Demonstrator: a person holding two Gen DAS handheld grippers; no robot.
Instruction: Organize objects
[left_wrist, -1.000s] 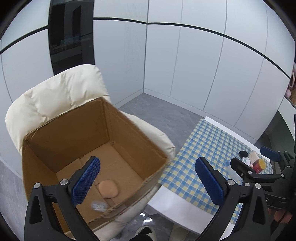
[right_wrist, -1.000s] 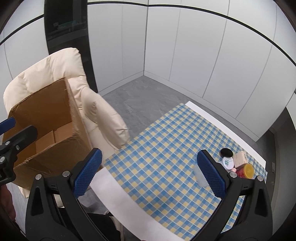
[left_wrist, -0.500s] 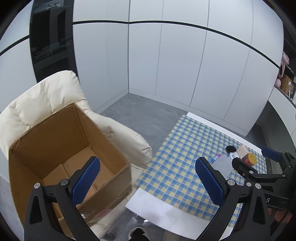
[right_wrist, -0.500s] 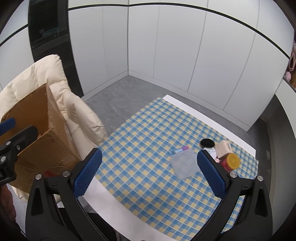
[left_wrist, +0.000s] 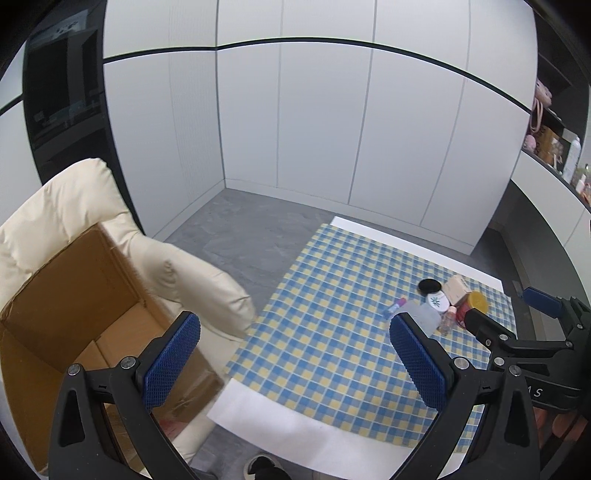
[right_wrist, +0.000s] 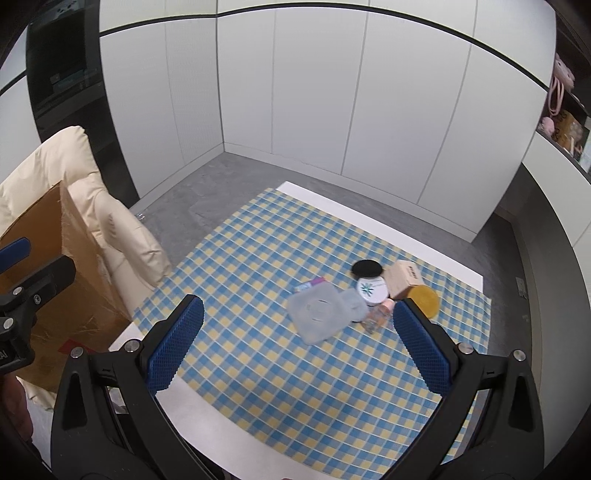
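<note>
An open cardboard box (left_wrist: 74, 295) (right_wrist: 55, 258) rests on a cream armchair (left_wrist: 177, 273) at the left. On the checked tablecloth (right_wrist: 258, 295) lies a cluster: a grey flat pouch (right_wrist: 321, 308), a white jar (right_wrist: 372, 290), a black lid (right_wrist: 366, 267), a tan box (right_wrist: 404, 278), a yellow-lidded jar (right_wrist: 424, 301) and a small pink bottle (right_wrist: 380, 314). My left gripper (left_wrist: 295, 362) is open and empty, above the table's near left edge. My right gripper (right_wrist: 299, 347) is open and empty, just short of the pouch.
White cabinet walls surround the grey floor (left_wrist: 240, 236). The white table (left_wrist: 295, 424) has a bare near strip. A shelf (left_wrist: 554, 147) with bottles and pink items runs at the far right. A shoe (left_wrist: 264, 467) shows at the bottom edge.
Both grippers have swung right, away from the box and toward the table. The box interior has slid out of the left view's centre; the object cluster now sits closer in both views.
</note>
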